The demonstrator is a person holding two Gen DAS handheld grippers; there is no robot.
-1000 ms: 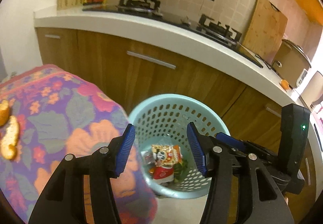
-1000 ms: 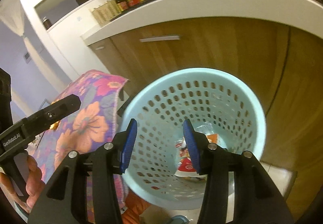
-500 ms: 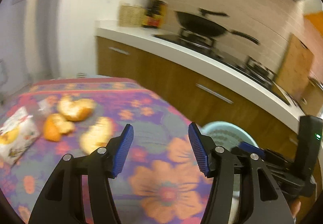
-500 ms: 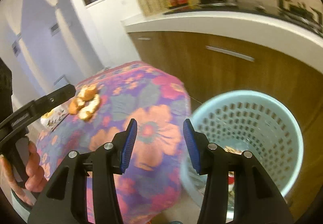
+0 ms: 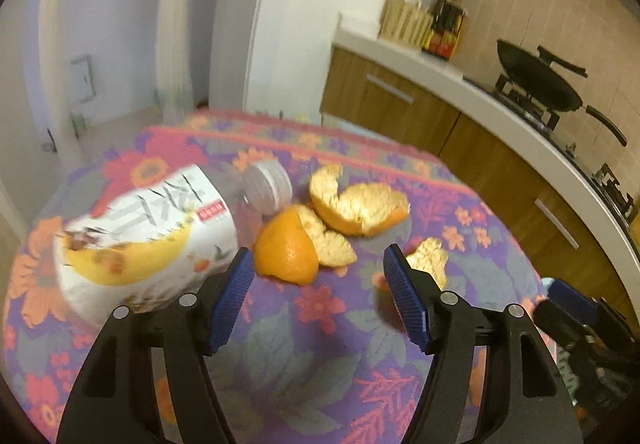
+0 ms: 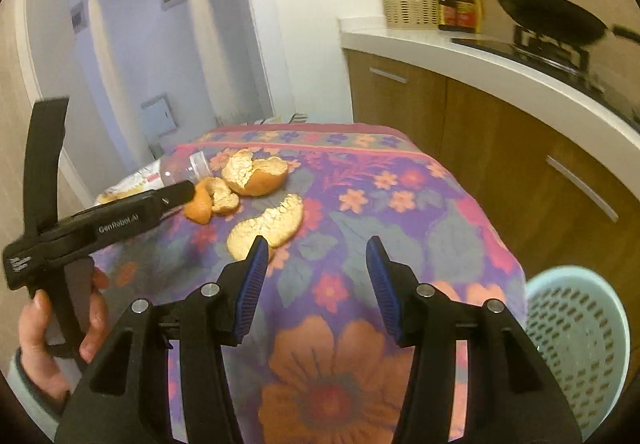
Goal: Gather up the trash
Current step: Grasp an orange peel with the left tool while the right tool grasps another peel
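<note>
Both views have swung off the basket and onto the table [image 6: 472, 203] with its flowered cloth; a second ago each camera looked down into the pale blue basket [image 6: 576, 340], which already held wrappers, and now that basket sits only at the near right edge of the right wrist view, low beside the table; this reads as one drop finished and the next pickup beginning.

What is left to collect lies in a cluster at the far left of the cloth: a plastic bottle [image 5: 160, 236] on its side with a banana label and a white cap, and just right of it three pieces of orange peel; the folded peel [image 5: 296, 244] touches the bottle's neck area, the cupped peel [image 5: 356, 203] lies just behind it, and a third peel [image 6: 268, 228] lies nearer and a little apart.

The left gripper [image 5: 318, 304] has come in close over the cluster, fingers spread wide and empty, the folded peel just ahead of the gap; the right gripper [image 6: 314, 284] hangs farther back over bare cloth, likewise spread and empty, its left fingertip near the third peel.

Judging by that, the left side takes the folded peel or the bottle next.
</note>
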